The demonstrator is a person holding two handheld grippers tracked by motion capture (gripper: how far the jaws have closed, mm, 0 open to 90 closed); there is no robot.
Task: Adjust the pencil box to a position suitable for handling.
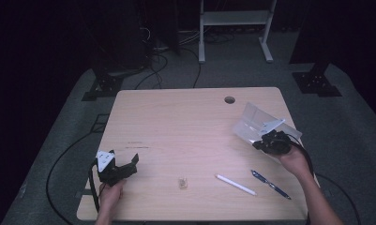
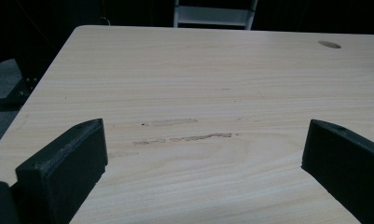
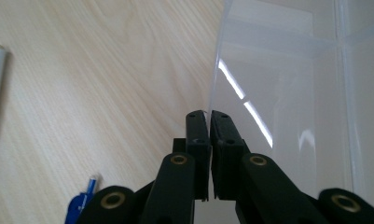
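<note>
A clear plastic box [image 1: 258, 123] is seen at the right far part of the desk [image 1: 185, 126], tilted up off the surface, one wall of it pinched by the right tongs [image 1: 270, 139]. In the right gripper view the thin edge of the clear plastic box [image 3: 287, 93] is clamped between the two black jaws, which are pressed almost together on it. The box appears empty as far as can be told through its walls.

Nearer the person, a white pen [image 1: 236, 184] and a blue pen [image 1: 270, 184] are laid on the desk, apart from each other and well apart from the box; the tip of the blue pen [image 3: 82, 201] is also caught in the right gripper view. A small brownish item [image 1: 182, 183] is found near the front middle; what it is cannot be told.

The left tongs [image 1: 124, 165] are held released at the left front of the desk, jaws spread wide over bare wood, nothing between them.

It is judged that the work is at an early stage: the box has been grasped and raised, while the pens remain outside it, so any packing is still to be done.
</note>
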